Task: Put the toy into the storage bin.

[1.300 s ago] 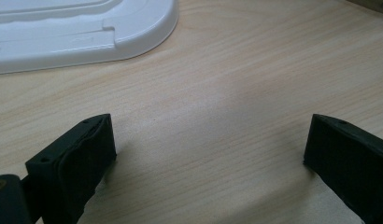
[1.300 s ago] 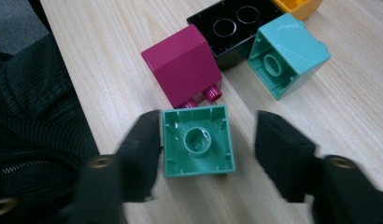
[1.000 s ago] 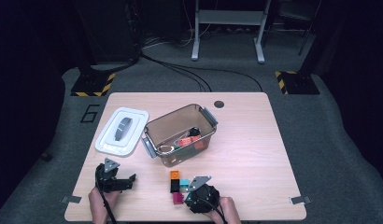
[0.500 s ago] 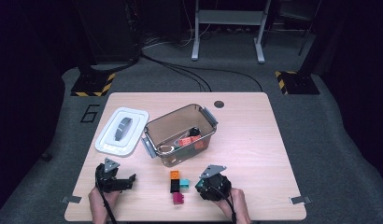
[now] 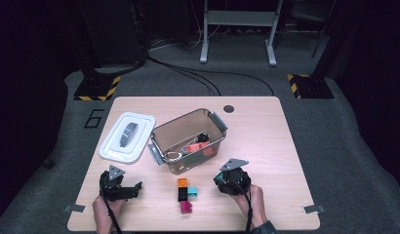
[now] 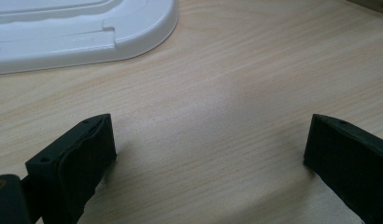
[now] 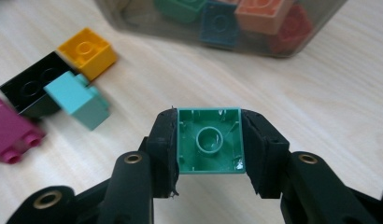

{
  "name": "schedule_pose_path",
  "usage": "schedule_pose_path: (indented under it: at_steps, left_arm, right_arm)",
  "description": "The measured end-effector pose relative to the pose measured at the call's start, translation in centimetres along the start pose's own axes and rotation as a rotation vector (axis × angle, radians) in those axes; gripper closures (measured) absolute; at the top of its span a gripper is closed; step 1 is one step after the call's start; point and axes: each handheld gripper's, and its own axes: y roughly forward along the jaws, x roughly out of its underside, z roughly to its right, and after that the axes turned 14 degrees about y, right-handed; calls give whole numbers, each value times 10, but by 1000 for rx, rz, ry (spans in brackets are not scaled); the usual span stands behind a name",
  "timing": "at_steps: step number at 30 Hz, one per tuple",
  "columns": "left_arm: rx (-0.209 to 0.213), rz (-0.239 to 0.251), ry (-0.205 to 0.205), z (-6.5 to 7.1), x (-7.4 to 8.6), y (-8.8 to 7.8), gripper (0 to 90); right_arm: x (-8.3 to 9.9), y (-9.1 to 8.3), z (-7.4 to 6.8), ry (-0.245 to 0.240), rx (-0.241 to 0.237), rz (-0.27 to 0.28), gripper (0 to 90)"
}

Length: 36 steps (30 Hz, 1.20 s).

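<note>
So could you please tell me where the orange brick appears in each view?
High view: orange brick lies centre-bottom, just behind the black brick.
Left gripper view: not in it.
Right gripper view: upper left, beside the black brick.
Shared landmark: the bin.

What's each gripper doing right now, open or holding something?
Left gripper: open, nothing between the jaws.
Right gripper: shut on a green block.
</note>
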Motion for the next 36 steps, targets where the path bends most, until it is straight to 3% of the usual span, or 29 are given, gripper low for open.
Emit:
schedule_pose_path:
  at_steps: [29, 36]
  left_arm:
    - [2, 0, -1, 0, 0, 0, 20]
    - [3, -1, -1, 0, 0, 0, 20]
  right_arm:
    - [-50, 5, 55, 102, 112, 77, 585]
    - [-64, 1, 63, 96, 129, 102, 585]
